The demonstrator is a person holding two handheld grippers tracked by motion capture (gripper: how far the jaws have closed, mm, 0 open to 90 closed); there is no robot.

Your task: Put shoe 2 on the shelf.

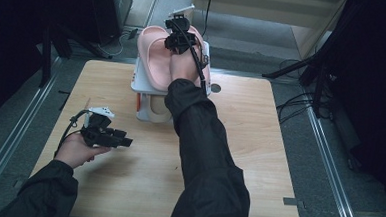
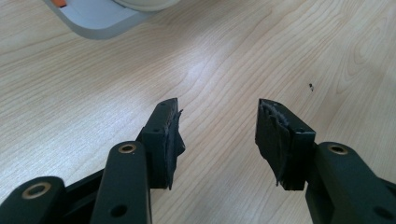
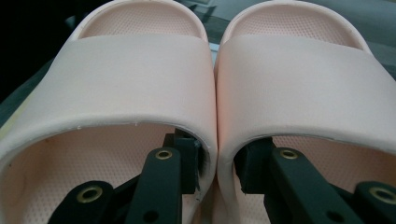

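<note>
On the left side of the bench (image 1: 102,184), the left gripper (image 1: 121,141) was held low over the bare wood. Its jaws were spread wide apart, and nothing was held between them. In the left gripper view, the wood was seen between the two black pads (image 2: 170,140), and a corner of the grey rack (image 2: 100,23) was seen at the top.

Near the far edge of the bench, a small grey rack (image 1: 141,81) was seen. On its top shelf, two pink slippers were laid side by side and touching. The left slipper (image 1: 151,51) and the right slipper (image 1: 203,64) were both seen from above.

Over the slippers, the right gripper (image 1: 177,35) was held by the stretched right arm. In the right gripper view, one jaw was put inside the left slipper (image 3: 135,79) and the other inside the right slipper (image 3: 303,79). The two inner walls were pinched together between the jaws of the right gripper (image 3: 218,163).

So both slippers were gripped as a pair. It was judged that they were either just set on the rack or about to be lifted off. Which one could not be told.
</note>
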